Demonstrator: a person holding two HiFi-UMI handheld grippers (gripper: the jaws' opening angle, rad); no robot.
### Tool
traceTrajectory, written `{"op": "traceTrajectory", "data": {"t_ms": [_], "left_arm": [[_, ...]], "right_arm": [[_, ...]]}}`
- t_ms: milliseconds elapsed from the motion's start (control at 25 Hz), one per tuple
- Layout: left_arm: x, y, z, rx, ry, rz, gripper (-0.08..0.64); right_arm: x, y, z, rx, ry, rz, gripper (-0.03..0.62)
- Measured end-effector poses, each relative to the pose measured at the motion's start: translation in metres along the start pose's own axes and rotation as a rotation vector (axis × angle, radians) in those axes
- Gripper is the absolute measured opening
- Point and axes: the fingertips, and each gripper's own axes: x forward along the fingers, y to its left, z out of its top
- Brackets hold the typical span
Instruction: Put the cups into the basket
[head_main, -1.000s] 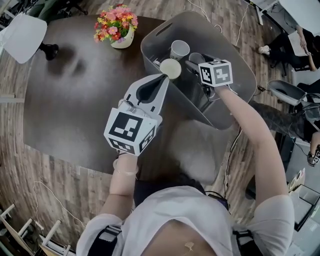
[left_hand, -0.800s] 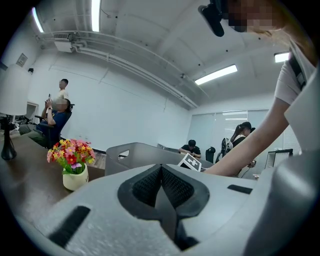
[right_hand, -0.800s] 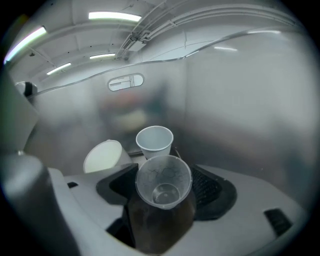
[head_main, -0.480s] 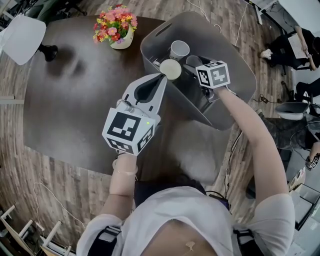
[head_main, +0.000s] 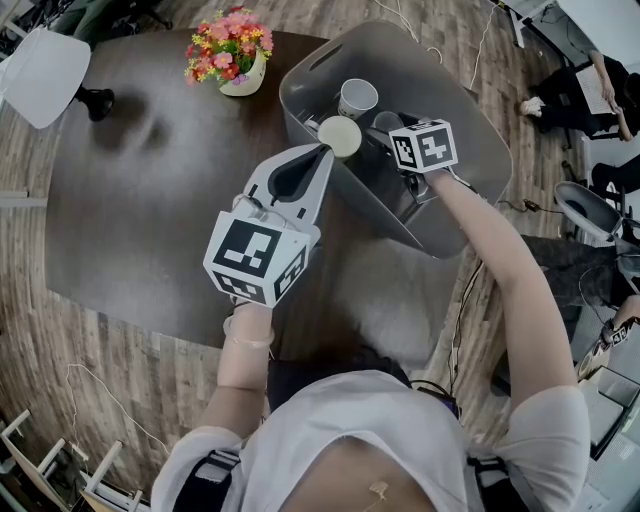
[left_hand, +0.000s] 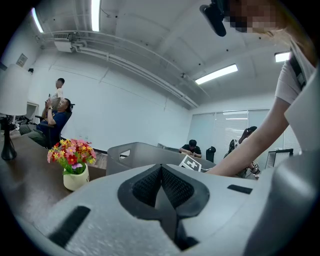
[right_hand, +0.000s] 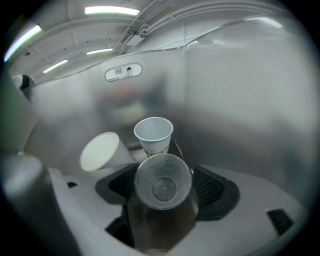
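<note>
Gripper in the person's right hand (right_hand: 164, 172) points steeply down inside a large grey plastic basket (right_hand: 240, 100). Its jaws stand wide and pinch a clear thin-walled plastic cup (right_hand: 162, 187), whose open mouth faces back toward the gripper's camera. Just beyond it, already in the basket, are two more cups: a white paper cup with a faint printed pattern (right_hand: 153, 134), upright, and a plain cream paper cup (right_hand: 101, 151), tipped over beside it. The clear cup looks very light and springy, likely to buckle or crack under a hard squeeze and to slide out of a slack one. A gentle hold across the stiffer rim band seems safest, and a low release should keep it from bouncing or toppling the paper cups. The left gripper (head_main: 322, 155) hangs near level just outside the basket's near wall, jaws pressed together on nothing. The basket sits at the edge of a dark brown table (head_main: 150, 200), with a small pot of bright flowers (head_main: 232, 50) nearby.
</note>
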Motion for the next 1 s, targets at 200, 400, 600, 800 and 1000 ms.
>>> {"op": "traceTrajectory", "data": {"t_ms": [200,400,600,800,1000], "left_arm": [[0.000,-0.002,0.000,0.004,0.003,-0.005,0.011],[-0.002,-0.004,0.000,0.016,0.006,-0.010,0.011],[-0.005,-0.003,0.004,0.016,-0.003,0.002,0.011],[-0.010,-0.002,0.008,0.016,-0.002,0.025,0.011],[-0.016,-0.004,0.015,0.031,-0.008,0.050,0.011]], "right_arm": [[-0.003,-0.006,-0.004,0.051,0.007,-0.031,0.368],[-0.008,-0.006,-0.002,0.109,0.008,-0.039,0.391],[-0.017,-0.003,0.002,0.107,0.014,-0.043,0.397],[-0.041,-0.014,0.032,0.117,-0.102,-0.150,0.396],[-0.073,-0.005,0.075,0.105,-0.233,-0.135,0.394]]}}
